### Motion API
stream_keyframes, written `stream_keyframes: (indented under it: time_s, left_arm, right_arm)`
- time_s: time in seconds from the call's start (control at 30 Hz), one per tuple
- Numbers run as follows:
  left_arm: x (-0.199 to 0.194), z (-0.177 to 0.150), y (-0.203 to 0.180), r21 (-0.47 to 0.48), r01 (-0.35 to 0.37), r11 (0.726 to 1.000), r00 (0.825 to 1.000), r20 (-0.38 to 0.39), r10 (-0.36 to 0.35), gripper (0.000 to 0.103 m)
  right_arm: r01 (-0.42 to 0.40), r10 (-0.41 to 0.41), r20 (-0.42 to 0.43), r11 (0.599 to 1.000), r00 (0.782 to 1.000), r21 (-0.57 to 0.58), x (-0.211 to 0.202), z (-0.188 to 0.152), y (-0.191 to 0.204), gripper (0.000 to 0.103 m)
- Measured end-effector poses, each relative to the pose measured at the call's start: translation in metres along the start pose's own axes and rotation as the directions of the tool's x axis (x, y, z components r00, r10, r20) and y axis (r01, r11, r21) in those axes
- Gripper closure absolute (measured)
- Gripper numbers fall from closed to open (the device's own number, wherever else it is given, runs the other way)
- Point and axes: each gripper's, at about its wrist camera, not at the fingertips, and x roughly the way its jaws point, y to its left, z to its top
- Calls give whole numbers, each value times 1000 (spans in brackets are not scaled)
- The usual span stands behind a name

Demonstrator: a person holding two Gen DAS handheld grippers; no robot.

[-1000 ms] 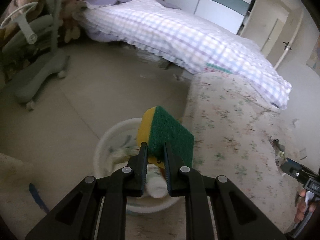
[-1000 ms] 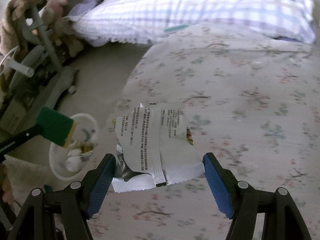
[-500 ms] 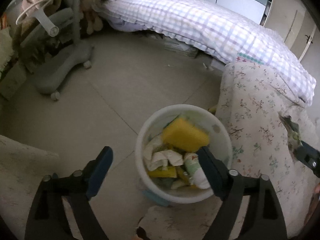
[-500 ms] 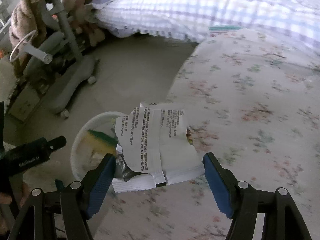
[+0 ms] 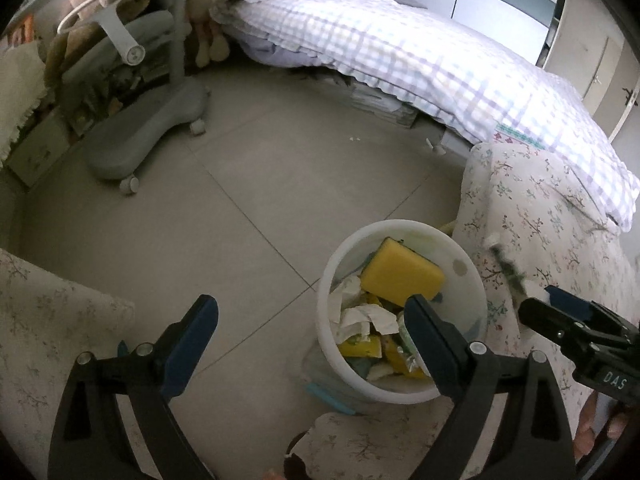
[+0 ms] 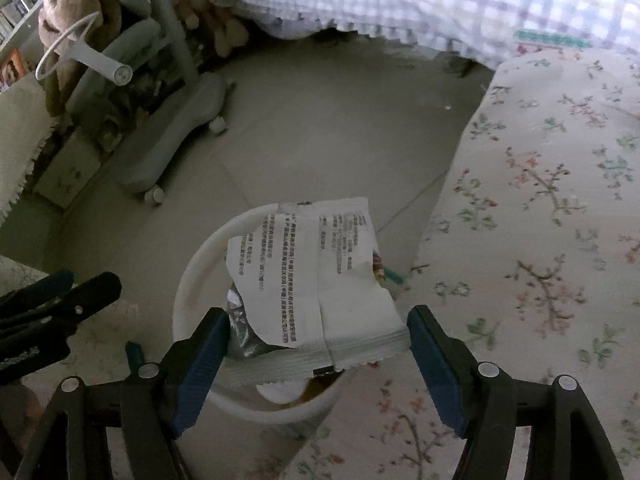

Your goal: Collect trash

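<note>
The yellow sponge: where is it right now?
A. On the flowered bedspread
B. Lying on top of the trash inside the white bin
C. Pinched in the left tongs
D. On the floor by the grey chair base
B: in the left wrist view the yellow sponge lies on crumpled paper inside the white bin, while the left tongs stand wide with nothing between them.
</note>
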Motion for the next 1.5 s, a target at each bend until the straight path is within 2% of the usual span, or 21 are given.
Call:
stream_keyframes:
  time_s: [0.1,0.3,0.47,0.7,0.87,1.0,1.07,1.2,1.3,1.5]
  left_arm:
    - [-1,0,1,-6,4,1000,1000,0,-4,7]
    - [-12,-3,-10,3,33,999,999,16,-33,7]
    - [-39,-17,-41,73,53,996,996,64,-58,7]
    - [-73,-47,-80,136,101,986,992,65,-111,7]
    - [-102,-76,-105,180,96,979,988,102,-116,7]
    - [-124,-98,-123,217,90,972,982,144,-123,7]
    - [-135,-111,-131,235,80,969,977,175,-123,7]
    - [-142,-126,-139,239,91,967,970,198,-141,7]
    - [-142,-134,-146,233,91,968,967,210,-142,7]
    - [-137,-140,-157,267,92,959,969,199,-148,7]
  right_arm:
    - [-6,6,-3,1000,1000,8,2,2,2,12]
    - [14,-14,21,1000,1000,12,-12,2,3,12]
    - [77,-79,56,996,995,36,-46,-9,-11,12]
    - [182,-195,113,976,974,119,-110,-45,-43,12]
    - [277,-297,129,949,946,152,-160,-82,-59,12]
    - [321,-347,149,931,926,174,-189,-109,-62,11]
    - [352,-384,169,916,908,192,-199,-125,-62,11]
    - [376,-423,216,898,880,228,-212,-160,-64,9]
    - [386,-446,232,884,864,261,-215,-175,-67,9]
    - [450,-504,256,859,825,243,-214,-180,-70,9]
